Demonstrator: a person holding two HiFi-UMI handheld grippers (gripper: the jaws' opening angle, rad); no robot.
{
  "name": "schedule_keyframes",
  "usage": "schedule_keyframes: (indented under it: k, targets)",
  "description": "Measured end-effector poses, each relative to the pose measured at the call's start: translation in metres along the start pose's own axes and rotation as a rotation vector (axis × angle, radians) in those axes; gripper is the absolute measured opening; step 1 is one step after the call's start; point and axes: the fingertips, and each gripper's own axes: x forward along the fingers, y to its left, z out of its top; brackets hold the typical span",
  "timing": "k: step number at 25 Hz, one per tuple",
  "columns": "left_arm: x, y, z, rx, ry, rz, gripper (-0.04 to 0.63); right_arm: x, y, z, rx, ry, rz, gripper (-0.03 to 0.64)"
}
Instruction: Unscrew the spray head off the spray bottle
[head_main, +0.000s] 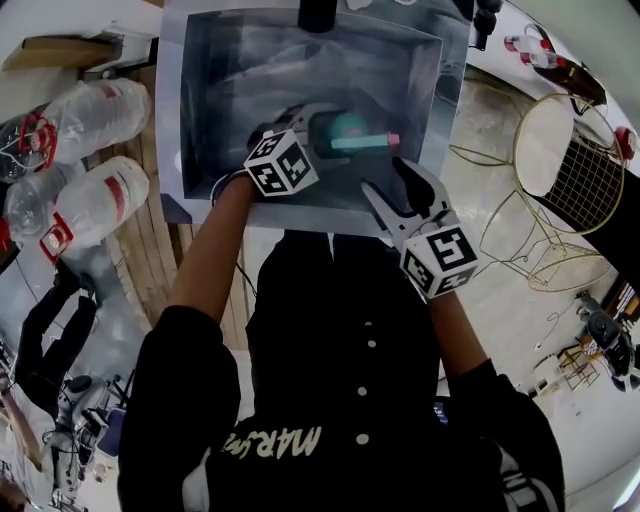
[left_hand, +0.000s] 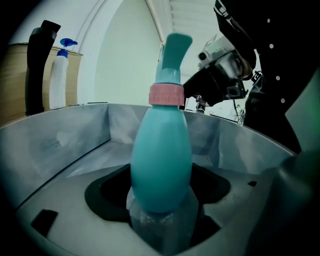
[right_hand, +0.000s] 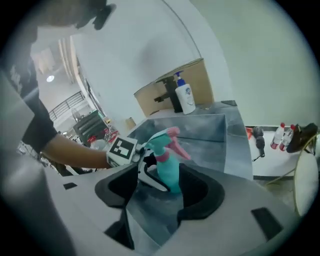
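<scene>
Nearest the head camera, dark buttoned clothing (head_main: 350, 400) of the person fills the lower centre of the frame; both forearms are extended from it toward the grey sheet-metal basin (head_main: 200, 120) at upper centre.

Left gripper (head_main: 318, 128): clamped on the lower body of the teal plastic spray bottle (left_hand: 161, 165). The bottle is held just above the basin floor at centre frame, its axis running along the jaws. Judged reason: the body is immobilised so that torque can be applied at the top alone, and any spill would be caught by the basin.

Pink threaded collar (left_hand: 166, 95): seated on the neck, no gap visible. Teal spray head with pink trigger (right_hand: 169, 137) is attached above it. The step is judged not yet completed.

Right gripper (head_main: 398, 185): jaws apart, nothing pressed between them. It is held near the spray head, at lower right of it in the head view, without contact. In the right gripper view the bottle is framed between the open jaws at a distance. Judged reason: a position from which the collar can be taken again for a further turn.
</scene>
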Motion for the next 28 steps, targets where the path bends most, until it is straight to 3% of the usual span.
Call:
schedule_keyframes:
  k: [6, 16, 28]
  targets:
    - [0.000, 0.001, 0.000, -0.006, 0.002, 0.020, 0.380, 0.032, 0.030, 0.004, -0.013, -0.041, -0.007, 0.278]
    - [0.001, 0.002, 0.000, -0.022, 0.001, 0.039, 0.380, 0.049, 0.015, 0.007, 0.020, -0.029, -0.141, 0.273]
    - [0.000, 0.001, 0.002, -0.018, 0.011, 0.045, 0.380, 0.063, 0.010, 0.021, -0.140, -0.022, -0.192, 0.288]
